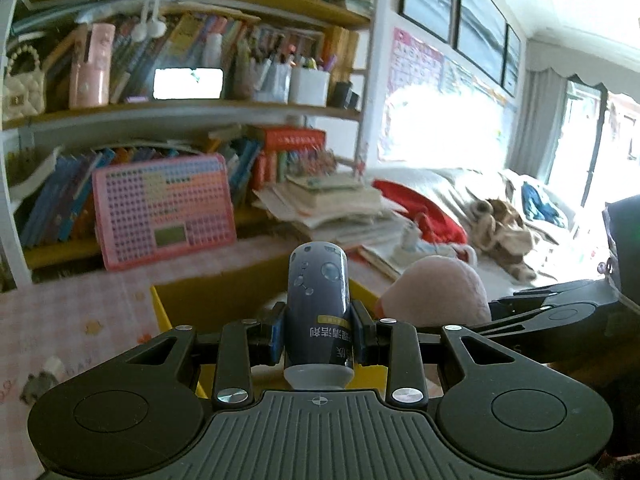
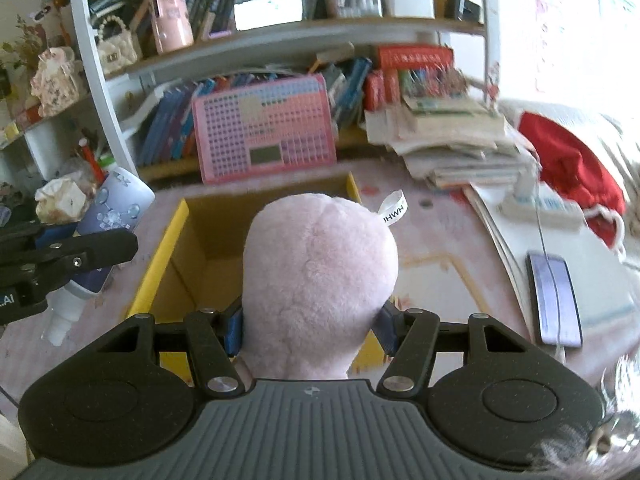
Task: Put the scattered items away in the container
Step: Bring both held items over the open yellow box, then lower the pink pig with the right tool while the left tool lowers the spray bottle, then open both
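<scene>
My left gripper is shut on a blue-grey cleaner bottle with a white cap toward the camera, held above the near edge of a yellow cardboard box. In the right wrist view my right gripper is shut on a pink plush toy with a white label tag, held over the open yellow box. The plush toy also shows at the right of the left wrist view. The bottle and the left gripper appear at the left edge of the right wrist view.
The box sits on a pink patterned tablecloth. Behind it lean a pink keyboard toy and a bookshelf with books. A paper stack, a phone and a red cloth lie to the right.
</scene>
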`<state>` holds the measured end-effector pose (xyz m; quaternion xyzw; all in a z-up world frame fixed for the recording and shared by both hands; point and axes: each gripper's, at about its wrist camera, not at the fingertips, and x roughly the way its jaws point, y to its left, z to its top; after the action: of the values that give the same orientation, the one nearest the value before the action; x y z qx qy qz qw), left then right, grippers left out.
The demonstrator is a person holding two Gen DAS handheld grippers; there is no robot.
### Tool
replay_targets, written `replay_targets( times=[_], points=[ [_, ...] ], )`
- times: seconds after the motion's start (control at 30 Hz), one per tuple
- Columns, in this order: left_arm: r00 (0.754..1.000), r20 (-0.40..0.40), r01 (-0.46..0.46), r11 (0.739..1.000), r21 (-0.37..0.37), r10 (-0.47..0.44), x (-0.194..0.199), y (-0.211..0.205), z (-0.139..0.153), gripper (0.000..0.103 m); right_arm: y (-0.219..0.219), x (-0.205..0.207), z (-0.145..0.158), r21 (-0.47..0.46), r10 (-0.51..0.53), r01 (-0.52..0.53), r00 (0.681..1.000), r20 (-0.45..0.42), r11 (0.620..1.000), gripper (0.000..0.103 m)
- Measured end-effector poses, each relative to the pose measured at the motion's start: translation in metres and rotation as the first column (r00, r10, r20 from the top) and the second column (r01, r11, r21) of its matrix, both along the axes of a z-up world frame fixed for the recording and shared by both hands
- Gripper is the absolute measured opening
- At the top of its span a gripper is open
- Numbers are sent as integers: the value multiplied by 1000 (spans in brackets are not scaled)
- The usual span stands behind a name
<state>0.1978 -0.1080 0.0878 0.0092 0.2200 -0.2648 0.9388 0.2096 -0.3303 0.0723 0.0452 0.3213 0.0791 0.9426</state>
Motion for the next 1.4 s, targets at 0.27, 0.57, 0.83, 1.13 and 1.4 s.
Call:
replay_targets(
  times=[0.27, 0.57, 0.83, 1.13, 1.4],
  points=[
    [994, -27, -105, 994, 26, 106, 36, -12, -13, 31, -2, 59, 1, -13, 106, -106, 994, 12, 994, 58],
    [977, -142, -147, 985, 89, 158, 56, -20, -42, 31, 16, 109, -15, -11, 246, -246, 969, -30, 969, 58],
    [961, -202, -162, 977, 139, 188, 67, -27, -62, 31, 43, 159, -26, -4, 347, -348, 936, -62, 938, 58],
    [958, -212, -152, 971, 186, 191, 68, -35, -73, 31, 74, 199, -43, 56, 454, -451, 873, -177, 891, 58],
    [985, -87, -133, 972, 195, 152, 48, -39, -64, 50, 100, 213, -68, 132, 520, -506, 795, -311, 853, 59]
  ],
)
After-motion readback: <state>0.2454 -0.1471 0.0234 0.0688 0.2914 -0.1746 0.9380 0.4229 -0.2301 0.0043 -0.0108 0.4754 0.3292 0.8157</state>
